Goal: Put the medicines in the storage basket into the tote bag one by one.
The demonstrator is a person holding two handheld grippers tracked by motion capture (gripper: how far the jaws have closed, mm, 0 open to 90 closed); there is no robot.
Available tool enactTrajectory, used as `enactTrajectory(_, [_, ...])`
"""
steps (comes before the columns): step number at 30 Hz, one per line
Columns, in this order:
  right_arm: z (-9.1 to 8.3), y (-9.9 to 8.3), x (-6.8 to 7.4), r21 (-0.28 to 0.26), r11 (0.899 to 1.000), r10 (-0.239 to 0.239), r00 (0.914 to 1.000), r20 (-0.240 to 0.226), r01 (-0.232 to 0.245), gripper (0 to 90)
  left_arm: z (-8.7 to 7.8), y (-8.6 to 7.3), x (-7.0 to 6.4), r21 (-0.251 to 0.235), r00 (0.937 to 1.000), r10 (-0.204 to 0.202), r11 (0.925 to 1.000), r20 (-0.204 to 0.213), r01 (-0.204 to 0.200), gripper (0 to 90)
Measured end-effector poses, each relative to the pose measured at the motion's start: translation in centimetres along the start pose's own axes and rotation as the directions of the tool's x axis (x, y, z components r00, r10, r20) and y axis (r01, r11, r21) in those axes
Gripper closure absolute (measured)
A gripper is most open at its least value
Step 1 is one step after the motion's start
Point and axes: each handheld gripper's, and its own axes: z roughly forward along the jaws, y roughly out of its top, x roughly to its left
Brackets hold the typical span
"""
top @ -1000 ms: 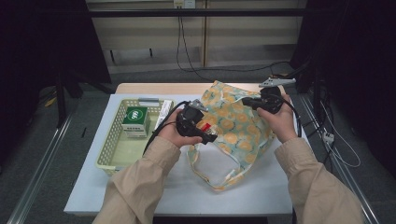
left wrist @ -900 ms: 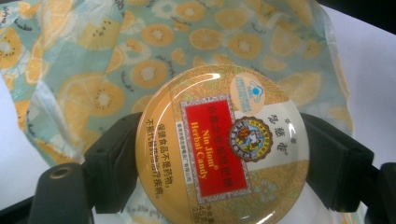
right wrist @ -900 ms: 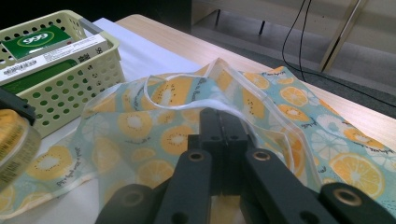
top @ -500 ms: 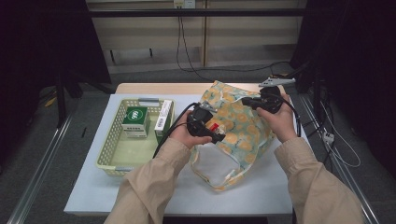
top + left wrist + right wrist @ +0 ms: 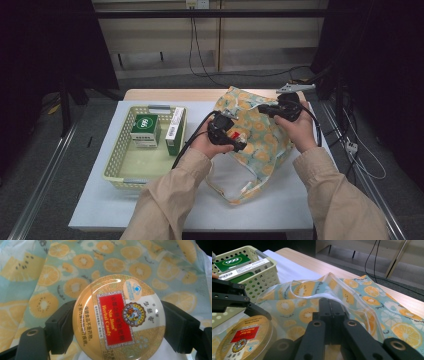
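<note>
Even overhead light, dark surroundings, glare on the glossy tin lid (image 5: pixel 118 317), soft blur in close-ups.

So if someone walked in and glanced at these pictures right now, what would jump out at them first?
Probably the round candy tin with its red label, clamped between the jaws of the left gripper above the fruit-print cloth bag at the table's middle. Next, the right gripper, shut on the bag's white-trimmed edge at its far right side. Off to the left sits a pale yellow basket holding a green box.
</note>
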Motion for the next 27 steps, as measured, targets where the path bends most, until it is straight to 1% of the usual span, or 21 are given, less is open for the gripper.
enactTrajectory(3, [0.1, 0.0, 0.0, -0.002, 1.000, 0.001, 1.0000, 0.000, -0.001, 90.0, 0.3, 0.2, 0.0, -0.006, 1.0000, -0.001, 1.0000, 0.001, 0.001, 20.5])
enactTrajectory(5, [0.2, 0.0, -0.1, -0.001, 1.000, -0.001, 1.0000, 0.004, 0.001, 90.0, 0.4, 0.3, 0.0, -0.004, 0.9998, 0.018, 0.9998, -0.013, -0.018, 20.5])
enactTrajectory(6, [0.2, 0.0, -0.1, -0.001, 1.000, -0.001, 1.0000, 0.005, 0.001, 90.0, 0.5, 0.4, 0.0, -0.004, 0.9997, 0.020, 0.9998, -0.016, -0.020, 20.5])
enactTrajectory(7, [0.2, 0.0, -0.2, -0.003, 1.000, 0.000, 1.0000, 0.006, 0.000, 90.0, 0.5, 0.5, 0.1, -0.008, 0.9998, 0.017, 0.9998, -0.011, -0.017, 20.5])
enactTrajectory(11, [0.4, -0.1, -0.3, 0.000, 1.000, 0.002, 0.9999, 0.011, -0.002, 90.0, 0.8, 0.7, 0.4, -0.013, 0.9998, 0.011, 0.9999, -0.017, -0.011, 20.5])
enactTrajectory(12, [0.5, -0.1, -0.4, 0.000, 1.000, 0.001, 0.9999, 0.015, -0.001, 90.0, 1.0, 0.8, 0.4, -0.022, 0.9998, -0.001, 0.9997, -0.018, 0.001, 20.5])
enactTrajectory(17, [0.9, 0.1, -0.9, 0.000, 1.000, 0.013, 0.9995, 0.028, -0.013, 90.0, 1.4, 1.1, 0.8, -0.031, 0.9998, -0.007, 0.9995, -0.020, 0.006, 20.5])
enactTrajectory(18, [1.1, 0.1, -1.0, 0.001, 1.000, 0.017, 0.9994, 0.030, -0.017, 90.0, 1.6, 1.1, 0.7, -0.034, 0.9997, -0.015, 0.9993, -0.018, 0.015, 20.5])
enactTrajectory(19, [1.2, 0.1, -1.1, 0.002, 1.000, 0.017, 0.9993, 0.034, -0.017, 90.0, 1.7, 1.2, 0.9, -0.031, 0.9998, -0.009, 0.9995, -0.017, 0.009, 20.5])
enactTrajectory(21, [1.5, 0.2, -1.4, 0.003, 1.000, 0.020, 0.9991, 0.038, -0.021, 90.0, 2.0, 1.3, 1.0, -0.034, 0.9997, -0.021, 0.9992, -0.009, 0.020, 20.5])
enactTrajectory(23, [1.8, 0.2, -1.8, 0.009, 1.000, 0.029, 0.9986, 0.044, -0.029, 90.0, 2.4, 1.4, 1.1, -0.033, 0.9998, -0.017, 0.9993, -0.012, 0.017, 20.5])
enactTrajectory(25, [2.2, 0.2, -2.2, 0.011, 0.999, 0.036, 0.9981, 0.051, -0.036, 90.0, 2.7, 1.5, 1.2, -0.031, 0.9996, -0.025, 0.9992, -0.013, 0.024, 20.5])
enactTrajectory(27, [2.6, 0.1, -2.6, 0.017, 0.999, 0.041, 0.9974, 0.059, -0.042, 90.0, 2.9, 1.7, 1.3, -0.033, 0.9997, -0.021, 0.9992, -0.015, 0.020, 20.5])
